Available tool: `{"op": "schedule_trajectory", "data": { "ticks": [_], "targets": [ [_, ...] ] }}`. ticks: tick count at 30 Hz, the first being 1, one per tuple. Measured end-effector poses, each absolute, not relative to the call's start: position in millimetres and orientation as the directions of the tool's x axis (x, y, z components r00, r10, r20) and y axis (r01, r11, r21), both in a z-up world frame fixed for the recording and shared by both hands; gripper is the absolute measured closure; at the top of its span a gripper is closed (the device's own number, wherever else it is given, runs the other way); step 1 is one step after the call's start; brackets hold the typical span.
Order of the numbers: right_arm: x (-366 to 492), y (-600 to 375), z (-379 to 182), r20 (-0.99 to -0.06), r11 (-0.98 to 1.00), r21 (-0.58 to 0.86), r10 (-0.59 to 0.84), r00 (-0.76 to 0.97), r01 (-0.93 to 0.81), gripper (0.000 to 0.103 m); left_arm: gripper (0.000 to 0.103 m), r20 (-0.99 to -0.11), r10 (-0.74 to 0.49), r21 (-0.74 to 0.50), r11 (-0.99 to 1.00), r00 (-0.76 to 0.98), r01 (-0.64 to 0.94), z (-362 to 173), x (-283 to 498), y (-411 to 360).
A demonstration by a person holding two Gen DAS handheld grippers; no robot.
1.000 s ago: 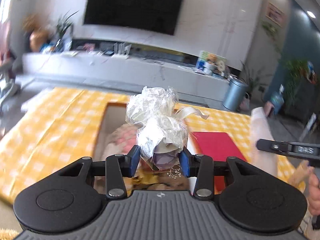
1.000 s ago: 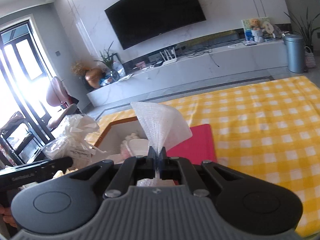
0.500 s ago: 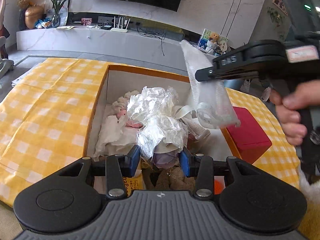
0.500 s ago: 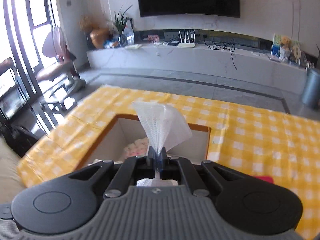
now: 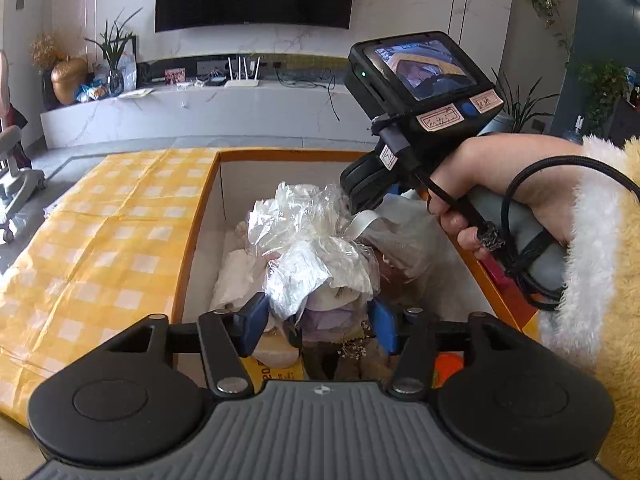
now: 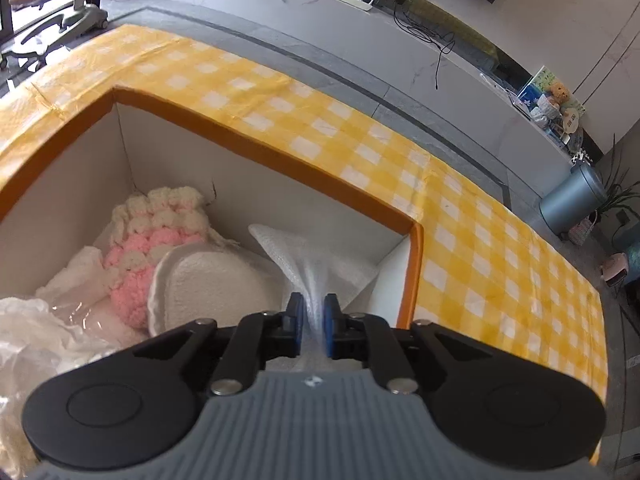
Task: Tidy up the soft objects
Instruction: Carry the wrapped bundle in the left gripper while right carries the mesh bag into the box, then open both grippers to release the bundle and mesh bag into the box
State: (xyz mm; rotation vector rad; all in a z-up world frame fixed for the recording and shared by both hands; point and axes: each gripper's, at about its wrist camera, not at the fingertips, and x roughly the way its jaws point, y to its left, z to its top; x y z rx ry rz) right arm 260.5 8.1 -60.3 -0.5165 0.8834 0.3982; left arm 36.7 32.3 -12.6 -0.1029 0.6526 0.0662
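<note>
Handwritten tags on right claw's camera (image 5: 416,80) stay unreadable.

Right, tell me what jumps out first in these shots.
The orange-rimmed box on the yellow checked cloth, already holding a pink and cream knit and a white pad. In the left view, a crinkly cellophane bundle sits between the left gripper's spread blue pads, above the box. The right gripper, jaws just opening, has white foam mesh between them in the box's far corner.
</note>
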Motion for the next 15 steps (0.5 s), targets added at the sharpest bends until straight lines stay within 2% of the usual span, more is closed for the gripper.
{"op": "schedule_trajectory", "data": {
  "ticks": [1, 2, 3, 5, 9, 12, 15],
  "targets": [
    [256, 6, -55, -0.802, 0.815, -0.243, 0.136, 0.581, -0.526, 0.072, 0.023, -0.592, 0.039, -0.072, 0.992, 0.805, -0.101, -9, 35, 32],
    [252, 6, -49, -0.793, 0.822, -0.234, 0.147, 0.591, -0.519, 0.055, 0.015, -0.577, 0.042, -0.076, 0.992, 0.816, -0.105, -7, 32, 31],
    [245, 3, -42, -0.779, 0.829, -0.231, 0.156, 0.607, -0.509, 0.046, 0.013, -0.556, 0.045, -0.079, 0.991, 0.83, -0.107, -4, 30, 31],
    [235, -7, -25, -0.746, 0.844, -0.2, 0.197, 0.636, -0.497, 0.044, 0.012, -0.516, 0.061, -0.07, 0.991, 0.854, -0.114, 3, 24, 29],
    [200, -47, 13, -0.649, 0.906, -0.136, 0.223, 0.727, -0.4, 0.027, 0.007, -0.443, 0.109, -0.04, 0.989, 0.89, -0.141, 19, 14, 23],
    [164, -88, 32, -0.579, 0.934, -0.065, 0.251, 0.776, -0.35, 0.019, 0.007, -0.408, 0.111, -0.08, 0.984, 0.906, -0.157, 29, 8, 20],
    [128, -124, 36, -0.542, 0.957, -0.033, 0.225, 0.81, -0.288, 0.018, 0.006, -0.37, 0.095, -0.129, 0.98, 0.924, -0.152, 38, 4, 20]
  ]
}}
